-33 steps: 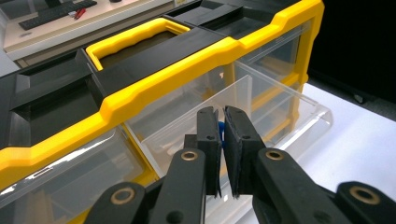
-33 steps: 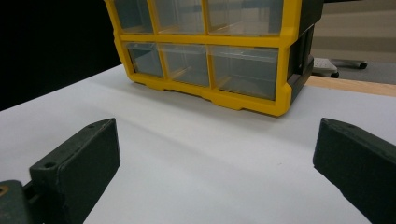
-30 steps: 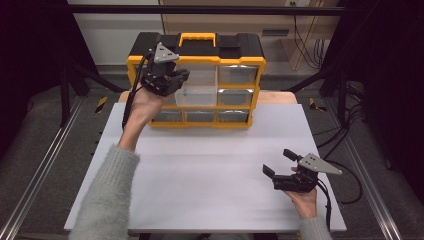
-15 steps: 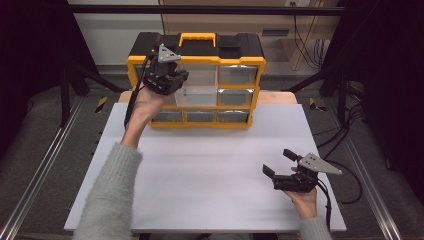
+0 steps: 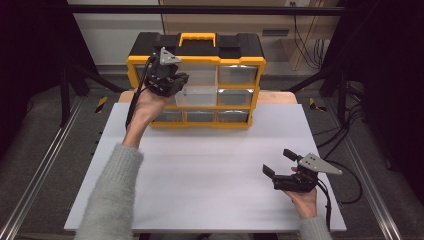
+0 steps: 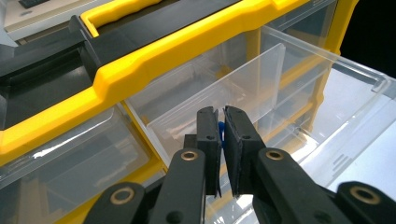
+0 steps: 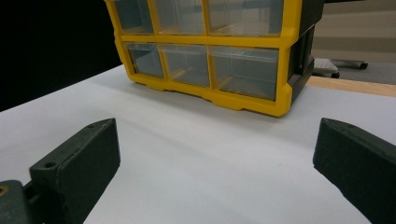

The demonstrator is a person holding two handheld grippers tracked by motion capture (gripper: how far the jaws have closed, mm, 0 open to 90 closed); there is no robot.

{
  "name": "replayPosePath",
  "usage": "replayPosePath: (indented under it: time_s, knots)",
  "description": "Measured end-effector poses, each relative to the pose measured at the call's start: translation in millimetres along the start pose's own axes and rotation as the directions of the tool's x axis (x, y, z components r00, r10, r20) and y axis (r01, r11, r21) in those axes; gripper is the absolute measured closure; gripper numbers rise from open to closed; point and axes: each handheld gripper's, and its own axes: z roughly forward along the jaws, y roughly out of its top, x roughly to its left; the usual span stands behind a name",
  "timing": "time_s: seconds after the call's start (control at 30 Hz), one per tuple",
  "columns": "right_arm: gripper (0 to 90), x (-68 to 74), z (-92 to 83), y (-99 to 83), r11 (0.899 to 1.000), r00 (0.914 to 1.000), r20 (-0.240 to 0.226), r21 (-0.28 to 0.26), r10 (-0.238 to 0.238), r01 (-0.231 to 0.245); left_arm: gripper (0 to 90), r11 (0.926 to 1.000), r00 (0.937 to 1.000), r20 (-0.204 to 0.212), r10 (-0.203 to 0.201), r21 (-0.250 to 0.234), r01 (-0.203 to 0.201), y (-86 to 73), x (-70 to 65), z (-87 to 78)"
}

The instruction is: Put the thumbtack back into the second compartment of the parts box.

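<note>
While we look down from the high view, our right gripper [image 5: 277,162] sits nearest, low over the white table [image 5: 200,185] at its right front, jaws spread wide with nothing between them. Its own view confirms that – the two black jaws stand far apart over bare white surface, and beyond them we see the lower row of drawers in the yellow organizer [image 7: 280,70], which that view takes in from the front at table level.

Farther off, our left gripper [image 5: 181,84] is raised at the organizer [image 5: 197,62], which stands at the back edge of the table, its yellow handle [image 5: 198,37] on top. From above we can tell that one clear drawer [image 5: 200,95] in the middle row is pulled partly out, but not what the jaws do.

That comes from the left gripper view – the left gripper [image 6: 220,122] has its jaws pinched nearly together over the open clear drawer [image 6: 299,93], and a small blue thing [image 6: 220,130] shows in the slit between them. What it is we cannot tell; it is mostly hidden by the pads
</note>
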Motion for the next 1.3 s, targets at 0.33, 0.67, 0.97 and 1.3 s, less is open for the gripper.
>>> replayPosePath:
  time_s: [0.33,0.67,0.97,1.3]
  knots:
    - [1.2,0.0,0.1,0.3,1.000,0.9999,0.013,0.000,0.001,-0.001,83.2,0.9998,0.9999,0.000,0.011,0.017,-0.011,0.0,-0.5,2.2]
    - [1.2,-0.7,0.3,0.2,1.000,0.9999,0.010,-0.007,-0.007,0.007,77.2,1.0000,1.0000,0.005,0.006,-0.002,-0.006,0.2,-0.3,-1.2]
    - [1.2,-1.1,0.6,-0.2,1.000,0.9999,0.007,-0.011,-0.015,0.015,63.5,0.9987,0.9998,0.018,-0.003,-0.051,0.004,1.4,1.2,-19.0]
    - [1.2,-0.6,0.0,0.5,1.000,1.0000,0.009,-0.009,-0.004,0.004,49.0,0.9940,0.9988,0.047,0.015,-0.109,-0.010,0.0,-5.1,-37.3]
